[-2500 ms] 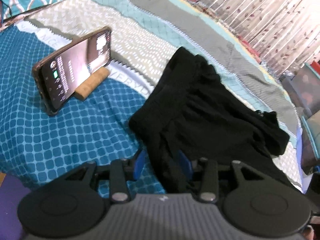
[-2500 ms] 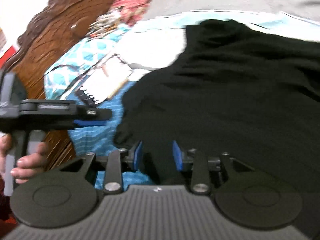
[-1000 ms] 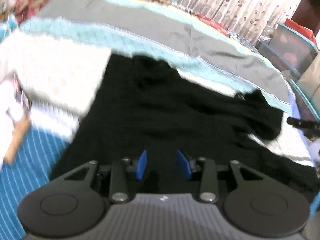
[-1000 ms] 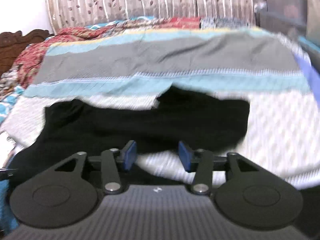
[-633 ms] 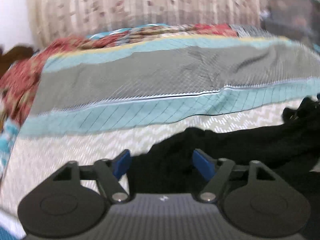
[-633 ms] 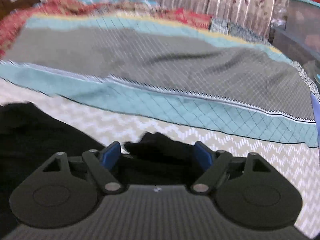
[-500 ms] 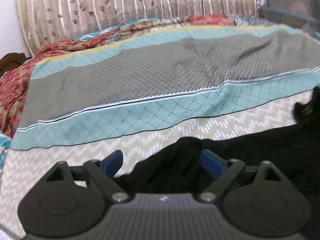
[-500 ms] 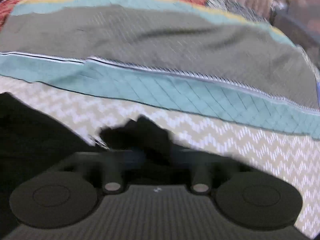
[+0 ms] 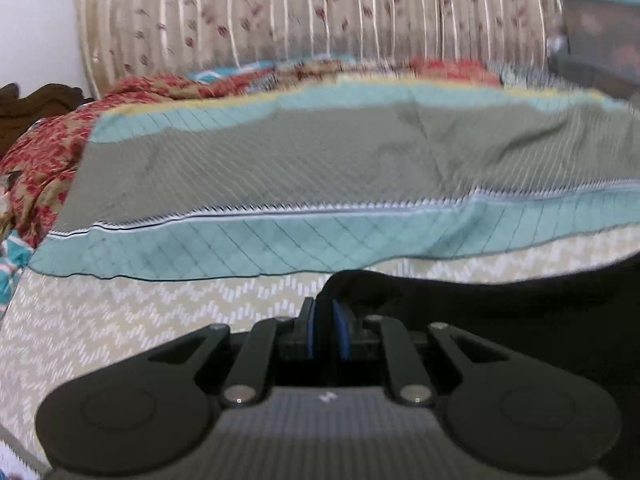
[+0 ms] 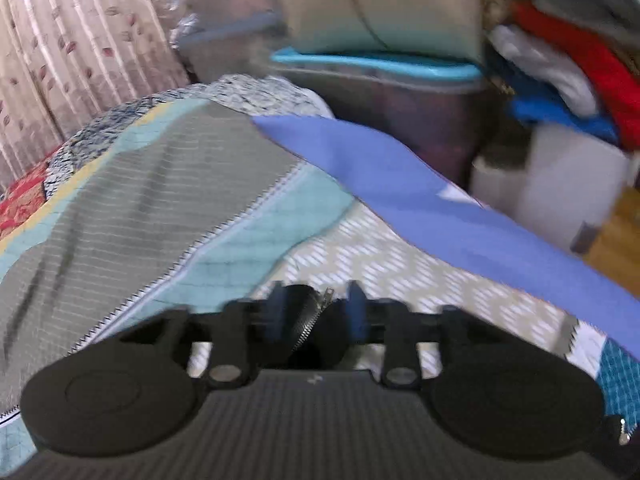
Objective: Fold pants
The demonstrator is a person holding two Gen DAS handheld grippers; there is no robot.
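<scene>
Both grippers pinch the black pants [image 9: 500, 320]: the left gripper [image 9: 327, 330] has its blue pads nearly together on a fabric edge, and the right gripper [image 10: 316, 316] clamps a bunch by the zipper [image 10: 310, 326]. Beyond the left fingers, the pants stretch rightward across the patterned bedspread [image 9: 280, 184], with a curtain [image 9: 280, 12] behind.

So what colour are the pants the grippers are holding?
Black; the pants show best in the left wrist view.

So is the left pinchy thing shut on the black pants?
Yes, shut. The left hand-held gripper's blue pads sit nearly together, pinching an edge of the black pants.
</scene>
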